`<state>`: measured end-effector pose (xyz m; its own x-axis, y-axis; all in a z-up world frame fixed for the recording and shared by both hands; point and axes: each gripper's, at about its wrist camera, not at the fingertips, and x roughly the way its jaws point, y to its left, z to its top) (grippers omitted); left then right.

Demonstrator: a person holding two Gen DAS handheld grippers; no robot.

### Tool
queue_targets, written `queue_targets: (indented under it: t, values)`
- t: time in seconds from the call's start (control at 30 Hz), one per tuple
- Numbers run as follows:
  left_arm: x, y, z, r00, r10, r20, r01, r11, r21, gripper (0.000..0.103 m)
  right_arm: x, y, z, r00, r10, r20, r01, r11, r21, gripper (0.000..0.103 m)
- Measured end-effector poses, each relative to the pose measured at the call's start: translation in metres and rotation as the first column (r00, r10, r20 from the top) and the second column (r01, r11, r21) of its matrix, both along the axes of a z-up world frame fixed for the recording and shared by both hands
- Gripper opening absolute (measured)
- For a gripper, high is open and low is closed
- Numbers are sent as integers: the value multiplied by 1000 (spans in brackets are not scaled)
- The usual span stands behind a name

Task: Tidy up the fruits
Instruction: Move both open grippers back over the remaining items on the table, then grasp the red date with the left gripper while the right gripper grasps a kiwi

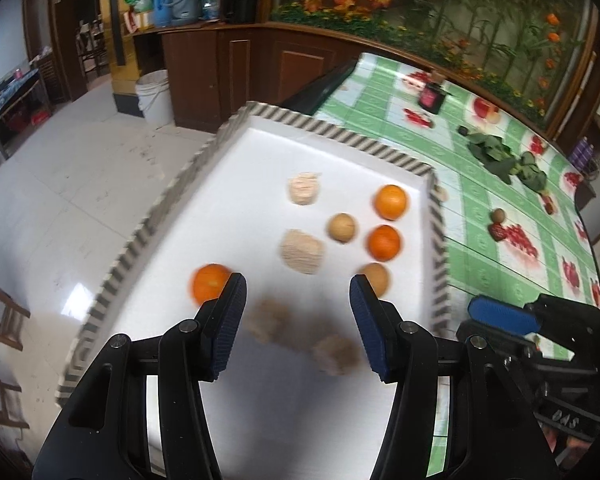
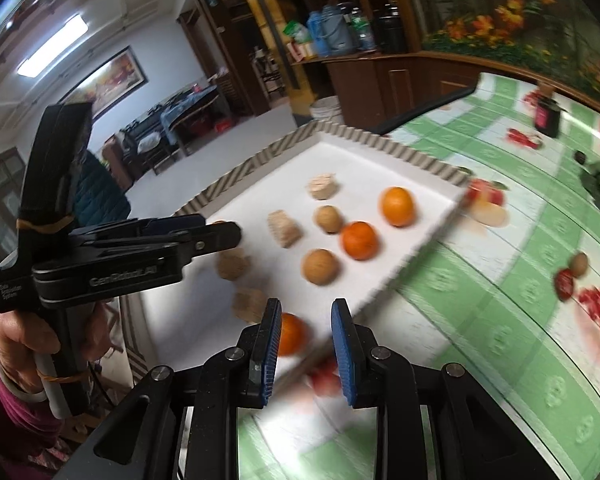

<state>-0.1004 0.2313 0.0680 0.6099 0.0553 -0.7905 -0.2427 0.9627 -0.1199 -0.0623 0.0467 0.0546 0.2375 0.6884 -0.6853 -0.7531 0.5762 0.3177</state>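
Note:
A white tray (image 1: 260, 152) with a striped rim sits on the green checked table. On it lie oranges (image 1: 390, 201), (image 1: 384, 242), (image 1: 209, 282), round brown fruits (image 1: 341, 228), (image 1: 376, 278) and several beige rough lumps (image 1: 302, 250). My left gripper (image 1: 298, 286) is open and empty above the tray's near part. My right gripper (image 2: 306, 312) is open and empty over the tray's near corner, with an orange (image 2: 292, 334) just behind its left finger. The tray (image 2: 420, 196) and the left gripper (image 2: 220, 236) also show in the right wrist view.
On the tablecloth (image 1: 480, 208) beyond the tray lie green leaves (image 1: 496, 156), a dark pink box (image 1: 430, 98), a small brown fruit (image 1: 499, 216) and a red fruit (image 1: 498, 232). A wooden cabinet (image 1: 260, 68) and a white bucket (image 1: 154, 96) stand behind, on the tiled floor.

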Motion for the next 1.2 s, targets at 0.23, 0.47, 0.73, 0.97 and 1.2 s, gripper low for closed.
queue_targets:
  t: [0.23,0.47,0.73,0.97,1.2]
  values:
    - [16,-42,-1,997,-83,-8,83,996,-21,54,18,-57,-9,992,-124,-21,123,992,-30,24]
    - [36,-88,1,984,-177,-12,177,984,-38,54,42,-117,-22,966,-258,-34,255,965,-68,25]
    - [62,-129,-3,965,-260,-39,258,965,-42,54,91,-147,-18,935,-354,-11,353,934,-59,25]
    - [82,-142,-8,958,-281,-63,279,959,-39,54,138,-130,-23,929,-369,-37,367,929,-46,24]
    - [101,-156,-12,950,-301,-83,299,954,-32,54,165,-110,-41,937,-346,-45,341,936,-90,24]
